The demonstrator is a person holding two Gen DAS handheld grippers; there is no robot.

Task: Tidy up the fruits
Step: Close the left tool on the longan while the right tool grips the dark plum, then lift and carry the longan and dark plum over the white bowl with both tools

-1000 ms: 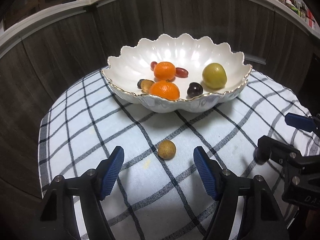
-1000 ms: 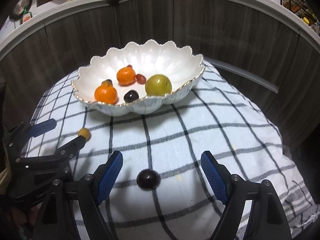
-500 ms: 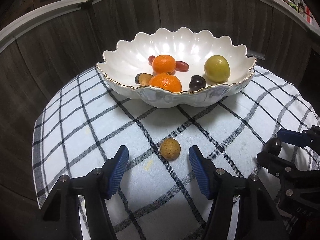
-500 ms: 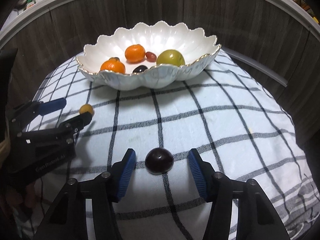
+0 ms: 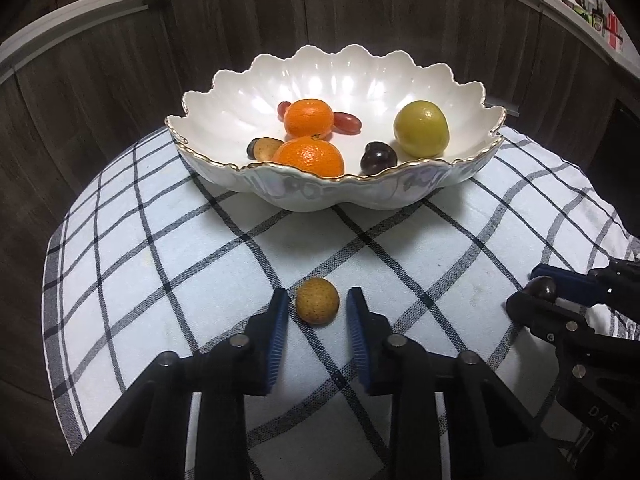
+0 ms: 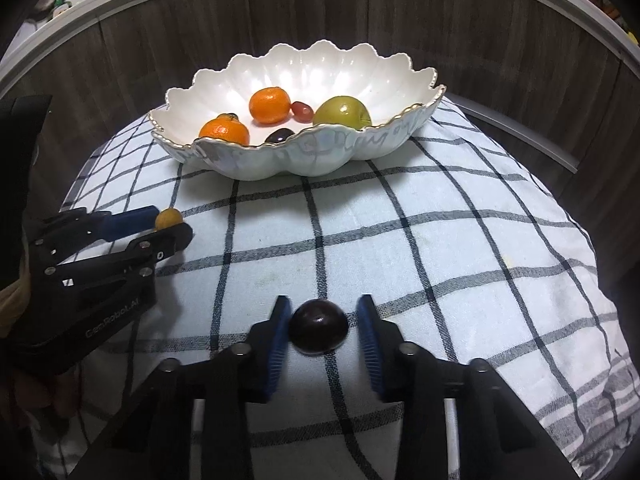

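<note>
A white scalloped bowl (image 5: 224, 128) (image 6: 400, 76) stands at the back of the checked cloth and holds two oranges (image 5: 309, 117), a green plum (image 5: 420, 128), dark and red grapes. My left gripper (image 5: 317, 312) straddles a small brown speckled fruit (image 5: 317, 306) (image 6: 168, 218) on the cloth, with narrow gaps on both sides. My right gripper (image 6: 322, 332) straddles a dark round plum (image 6: 318, 333) (image 5: 540, 289); its left pad seems to touch the plum, and a small gap shows at the right pad.
The checked cloth (image 5: 160, 256) (image 6: 460, 240) covers a round table. Dark wood-panelled cabinets curve behind it. Each gripper shows at the edge of the other's view, side by side near the front.
Both grippers have closed in around their fruits, from wide open to a narrow gap. Both moved lower and closer to the cloth.
</note>
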